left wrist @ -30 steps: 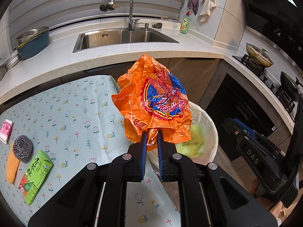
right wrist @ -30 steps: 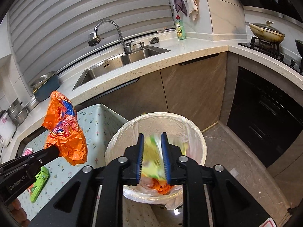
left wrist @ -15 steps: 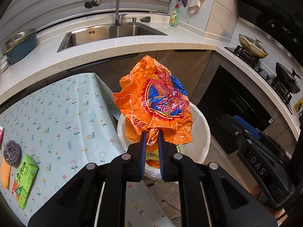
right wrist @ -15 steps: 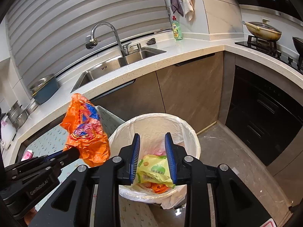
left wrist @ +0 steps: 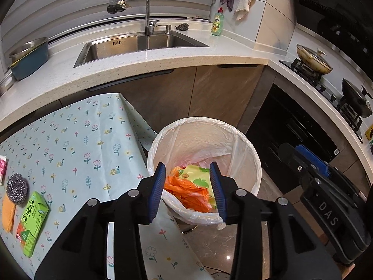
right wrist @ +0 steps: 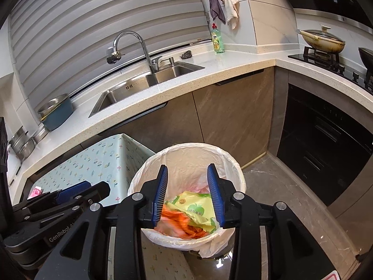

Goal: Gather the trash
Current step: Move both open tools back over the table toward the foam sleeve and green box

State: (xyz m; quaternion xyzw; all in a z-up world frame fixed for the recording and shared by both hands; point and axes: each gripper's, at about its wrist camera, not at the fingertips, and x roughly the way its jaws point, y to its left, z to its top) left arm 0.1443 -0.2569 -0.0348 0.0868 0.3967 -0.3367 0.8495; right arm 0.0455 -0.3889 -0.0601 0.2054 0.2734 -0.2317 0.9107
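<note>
Now both your tongs hang spread wide and empty over the trash bin. The left tongs hold nothing, and the right tongs gape just the same, side by side above the rim. Down between the blue pads lies the orange wrapper, crumpled in the liner against the yellow-green packet, both well inside.

This drop looks done, so I'd say your next job is more pickup. Lift clear of the liner's edge before you swing, or a fingertip could snag the thin plastic and drag the bag off the rim.

Off to the left of your left tongs runs the table in its flowered cloth, and it carries likely targets: a green carton, a steel scourer touching an orange sponge, and a pink packet at the far edge. The carton lies flat, so come in low and pinch across its narrow side.

Ahead of both tongs sits the sink with its tap, a dish-soap bottle to the right, and the stove with its pans further right.
</note>
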